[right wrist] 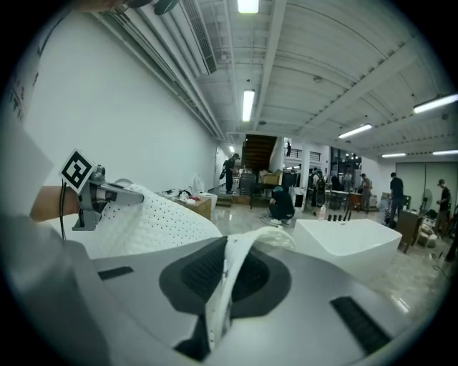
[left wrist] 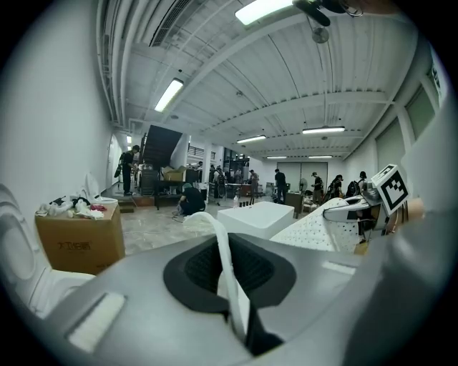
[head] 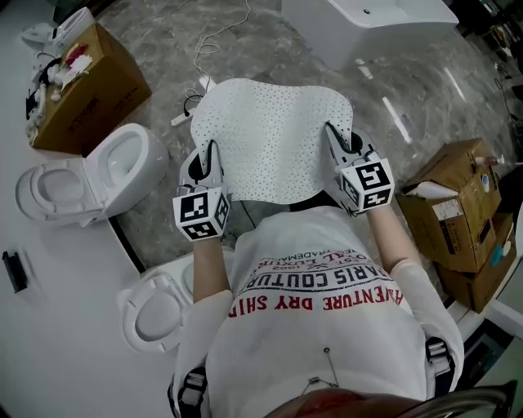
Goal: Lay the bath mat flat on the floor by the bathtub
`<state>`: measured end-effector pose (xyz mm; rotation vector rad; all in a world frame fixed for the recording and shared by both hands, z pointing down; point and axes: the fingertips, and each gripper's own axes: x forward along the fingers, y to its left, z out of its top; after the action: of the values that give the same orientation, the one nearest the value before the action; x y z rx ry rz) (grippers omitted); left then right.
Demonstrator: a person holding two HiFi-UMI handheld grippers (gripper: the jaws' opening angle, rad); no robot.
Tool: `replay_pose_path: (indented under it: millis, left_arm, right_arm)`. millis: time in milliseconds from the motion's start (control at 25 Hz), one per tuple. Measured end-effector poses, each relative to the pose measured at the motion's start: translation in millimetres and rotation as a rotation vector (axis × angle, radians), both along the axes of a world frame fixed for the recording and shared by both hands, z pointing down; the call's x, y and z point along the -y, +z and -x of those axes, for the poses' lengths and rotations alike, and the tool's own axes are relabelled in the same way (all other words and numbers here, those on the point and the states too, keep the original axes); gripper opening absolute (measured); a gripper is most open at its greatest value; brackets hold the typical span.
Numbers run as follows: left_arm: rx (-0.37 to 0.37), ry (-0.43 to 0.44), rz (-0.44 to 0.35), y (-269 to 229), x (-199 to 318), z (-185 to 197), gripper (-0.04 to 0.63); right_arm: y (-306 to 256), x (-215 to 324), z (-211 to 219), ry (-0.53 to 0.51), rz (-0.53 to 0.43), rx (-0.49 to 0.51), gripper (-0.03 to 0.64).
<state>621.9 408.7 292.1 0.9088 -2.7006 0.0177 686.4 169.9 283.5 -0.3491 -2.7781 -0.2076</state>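
Note:
A white perforated bath mat hangs spread between my two grippers above the marble floor. My left gripper is shut on the mat's near left edge; in the left gripper view a thin white fold of the mat runs up between the closed jaws. My right gripper is shut on the near right edge, and the mat's edge shows pinched in the right gripper view. The white bathtub stands ahead at the top of the head view, also seen as a white block.
A white toilet stands left, with another toilet seat below it. Cardboard boxes sit at the far left and at the right. A white cable lies on the floor ahead. People work far off in the hall.

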Motion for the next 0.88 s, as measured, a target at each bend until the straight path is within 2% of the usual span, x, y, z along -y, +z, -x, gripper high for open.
replay_pose_path:
  millis: [160,320,640,880]
  left_arm:
    - [-0.02,-0.035,0.02,9,5,31,0.018]
    - [-0.033,-0.1,0.049,8,8,77,0.018]
    - [-0.043,-0.182,0.081,5,35,204,0.018]
    - [-0.025,-0.201,0.082,0,65,285,0.018]
  right_arm:
    - [14,4,42,-0.049,0.016,-0.029,0.012]
    - [23,10,106,-0.125,0.051,-0.05,0.012]
    - [24,31,245,-0.25,0.077,-0.067,0.012]
    - [23,59,329,-0.271,0.085,-0.064,0.012]
